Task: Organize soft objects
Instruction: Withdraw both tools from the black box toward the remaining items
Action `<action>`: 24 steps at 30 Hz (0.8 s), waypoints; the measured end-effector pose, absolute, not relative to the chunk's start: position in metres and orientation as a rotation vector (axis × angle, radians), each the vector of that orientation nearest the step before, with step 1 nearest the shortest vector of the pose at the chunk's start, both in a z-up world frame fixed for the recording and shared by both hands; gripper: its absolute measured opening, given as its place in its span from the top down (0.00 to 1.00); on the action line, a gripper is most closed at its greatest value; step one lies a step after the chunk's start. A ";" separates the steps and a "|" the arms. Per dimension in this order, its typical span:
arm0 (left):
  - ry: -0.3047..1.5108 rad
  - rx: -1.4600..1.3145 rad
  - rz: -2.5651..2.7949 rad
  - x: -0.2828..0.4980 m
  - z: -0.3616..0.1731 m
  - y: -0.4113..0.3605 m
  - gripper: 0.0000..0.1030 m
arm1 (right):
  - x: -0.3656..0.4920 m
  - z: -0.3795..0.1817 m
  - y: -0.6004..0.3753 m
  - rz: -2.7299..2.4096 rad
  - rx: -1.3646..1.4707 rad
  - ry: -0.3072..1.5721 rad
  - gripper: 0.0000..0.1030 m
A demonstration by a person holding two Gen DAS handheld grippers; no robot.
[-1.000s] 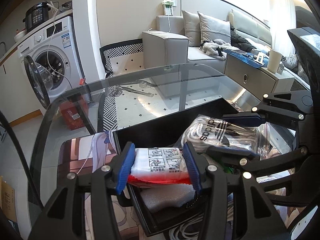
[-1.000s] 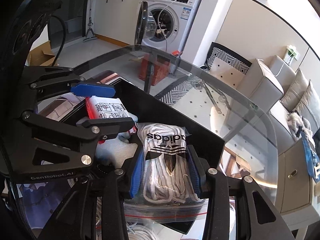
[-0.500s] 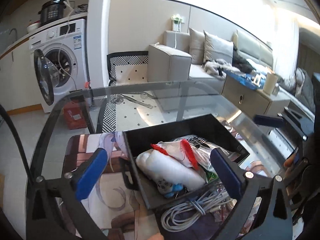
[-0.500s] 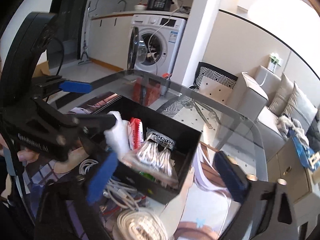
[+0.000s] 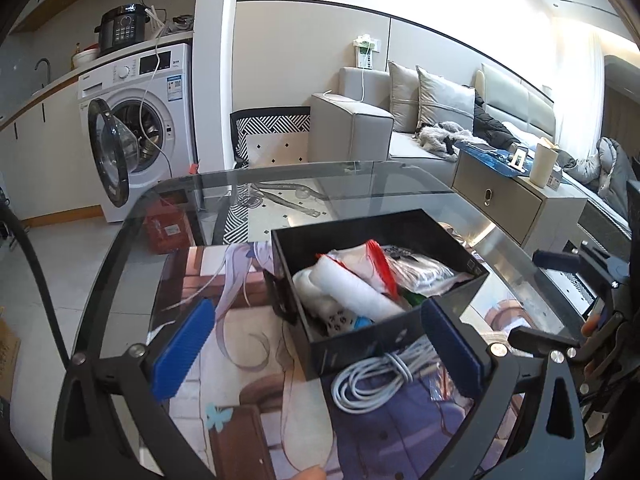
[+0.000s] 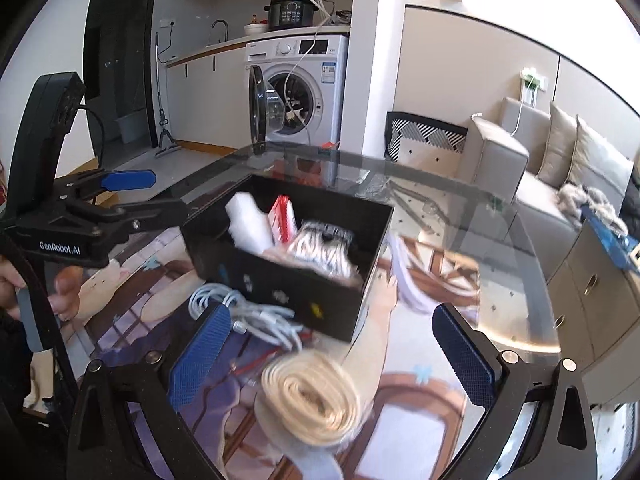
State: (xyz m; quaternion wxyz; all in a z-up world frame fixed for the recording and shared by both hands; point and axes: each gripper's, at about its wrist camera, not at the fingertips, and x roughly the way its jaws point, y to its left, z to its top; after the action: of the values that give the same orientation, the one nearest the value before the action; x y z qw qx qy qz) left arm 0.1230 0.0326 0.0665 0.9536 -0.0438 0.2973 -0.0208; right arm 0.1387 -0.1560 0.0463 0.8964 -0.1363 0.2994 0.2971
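The black rectangular plastic box (image 5: 404, 344) holds a white foam roll (image 5: 352, 292) and bagged white laces (image 6: 320, 244); the left gripper (image 5: 316, 344) and the right gripper (image 6: 328, 354) gape wide, empty.

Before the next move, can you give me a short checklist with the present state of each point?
1. Left gripper open, nothing between the pads: ok.
2. Right gripper open and empty: ok.
3. White foam roll and zip bag of laces lie inside the black box: ok.
4. White cable still outside the box, on the mat: not ok.
5. Cream coiled strap also outside: not ok.
6. Room left in the box for both: cannot tell.
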 end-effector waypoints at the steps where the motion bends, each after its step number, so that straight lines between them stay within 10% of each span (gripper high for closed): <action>1: 0.604 -0.090 -0.043 0.121 0.065 0.032 0.00 | 0.137 0.044 -0.157 0.617 -0.282 0.625 0.00; 24: 0.680 -0.132 -0.045 0.104 0.014 0.024 0.00 | 0.142 -0.005 -0.154 0.695 -0.344 0.791 0.00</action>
State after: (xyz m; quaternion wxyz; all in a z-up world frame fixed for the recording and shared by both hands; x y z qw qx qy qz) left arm 0.1036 0.0240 0.0141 0.9404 -0.0648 0.3332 -0.0220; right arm 0.1419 -0.1543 -0.0052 0.8506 -0.1633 0.3756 0.3299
